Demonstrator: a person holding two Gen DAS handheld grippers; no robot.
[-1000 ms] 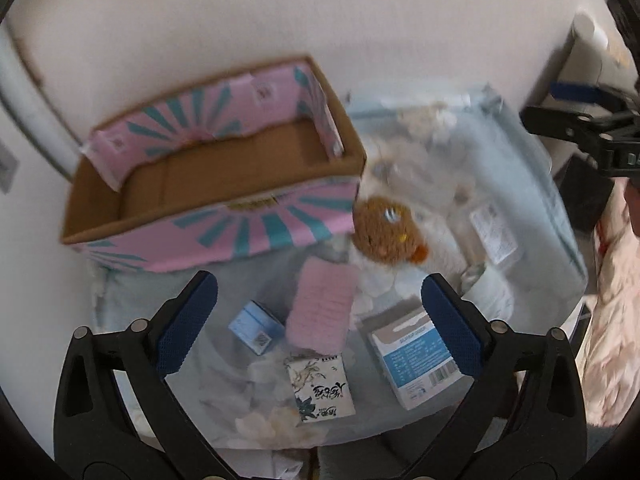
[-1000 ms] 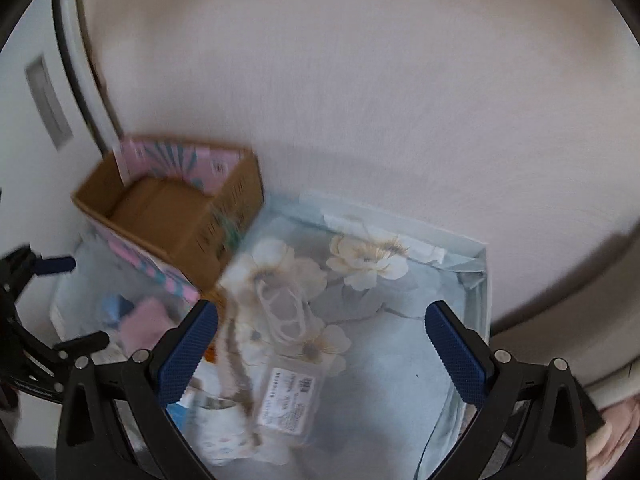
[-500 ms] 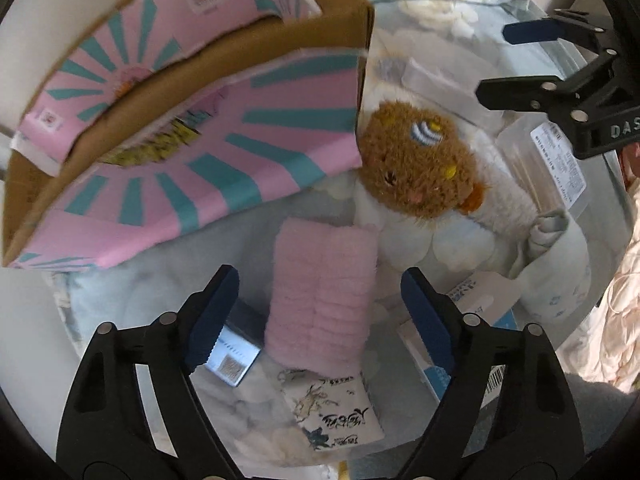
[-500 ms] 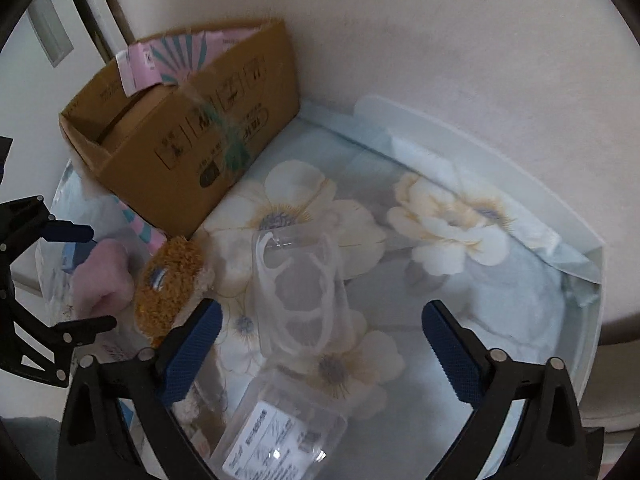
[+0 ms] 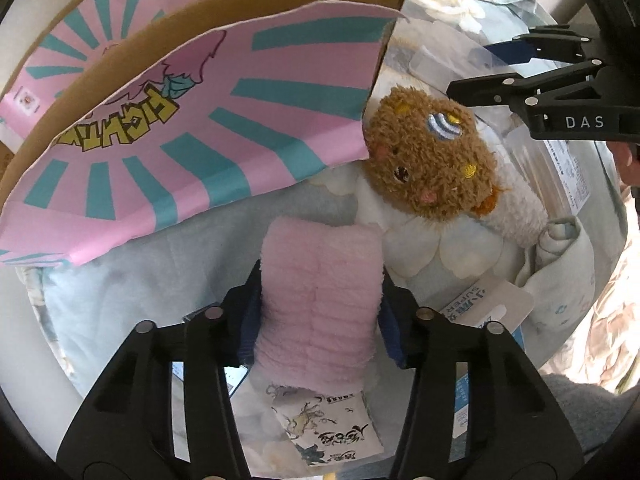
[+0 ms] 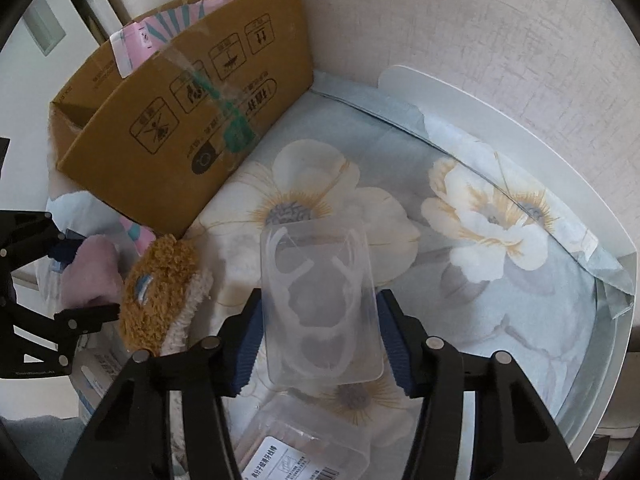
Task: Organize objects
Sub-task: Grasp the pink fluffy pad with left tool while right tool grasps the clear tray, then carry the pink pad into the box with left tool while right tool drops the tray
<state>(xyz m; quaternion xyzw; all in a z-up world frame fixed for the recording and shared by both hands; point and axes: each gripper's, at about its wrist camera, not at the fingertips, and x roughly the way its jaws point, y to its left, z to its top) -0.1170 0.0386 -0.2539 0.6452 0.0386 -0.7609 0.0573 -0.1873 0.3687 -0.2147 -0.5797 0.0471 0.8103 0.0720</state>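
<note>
From the left wrist, the left gripper [image 5: 318, 320] has its blue pads pressed against both sides of a pink fluffy cloth [image 5: 318, 300], pinching it where it lies on the floral tablecloth [image 5: 120, 280] near the table's front edge. Just beyond the cloth lies a brown plush toy [image 5: 430, 160], its head touching the corner of the pink-and-teal cardboard box [image 5: 208, 120]. A printed tissue packet [image 5: 332, 428] sits under the gripper, a blue-and-white carton [image 5: 480, 312] to its right (part hidden by the finger). The right gripper [image 5: 532, 76] shows only from the side at upper right.

From the right wrist, the right gripper [image 6: 320, 316] has closed onto a clear plastic case [image 6: 320, 304] holding white floss picks, resting mid-table on the cloth's flower print. This view alone shows the box's plain brown side [image 6: 192, 128] with shipping symbols, the white table rim [image 6: 540, 128] along the wall, and a labelled clear container [image 6: 304, 444] at the near edge. The left gripper [image 6: 60, 276] appears at far left around the pink cloth [image 6: 92, 276], beside the plush [image 6: 160, 288].
</note>
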